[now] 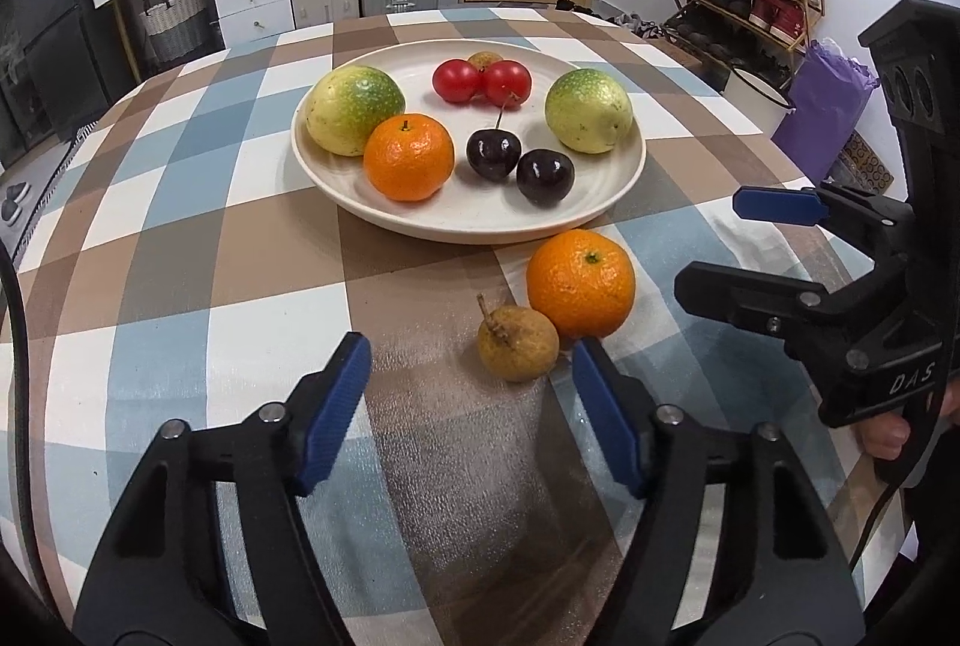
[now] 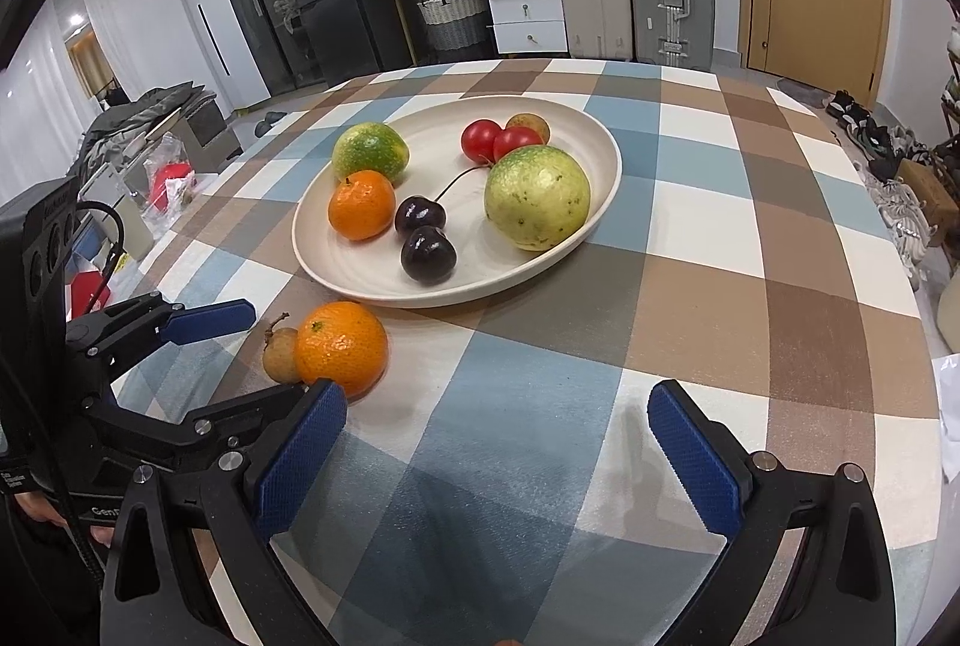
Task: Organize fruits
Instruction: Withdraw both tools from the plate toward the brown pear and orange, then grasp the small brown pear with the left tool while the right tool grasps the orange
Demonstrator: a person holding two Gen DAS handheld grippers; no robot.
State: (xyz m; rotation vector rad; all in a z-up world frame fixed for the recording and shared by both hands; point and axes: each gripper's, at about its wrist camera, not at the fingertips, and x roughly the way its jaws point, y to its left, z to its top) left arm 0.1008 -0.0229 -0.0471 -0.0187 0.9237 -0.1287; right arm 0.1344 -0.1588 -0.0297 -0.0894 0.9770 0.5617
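Both tongs gape wide over the checked counter (image 1: pixel 180 250) and grip nothing. The left tongs (image 1: pixel 471 412) point at a brown longan (image 1: pixel 517 343) that touches a loose orange (image 1: pixel 580 282), both just outside the cream plate (image 1: pixel 624 178). On that plate lie another orange (image 1: pixel 408 156), two dark cherries (image 1: pixel 519 166), two red tomatoes (image 1: pixel 482 81) and two green-yellow fruits (image 1: pixel 354 109). The right tongs (image 2: pixel 497 442) hover over bare cloth; their body reads "DAS".

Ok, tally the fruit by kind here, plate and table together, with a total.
Oranges: 2, plate, table
Green-yellow fruits: 2
Dark cherries: 2
Red tomatoes: 2
Longans: 2
Total: 10
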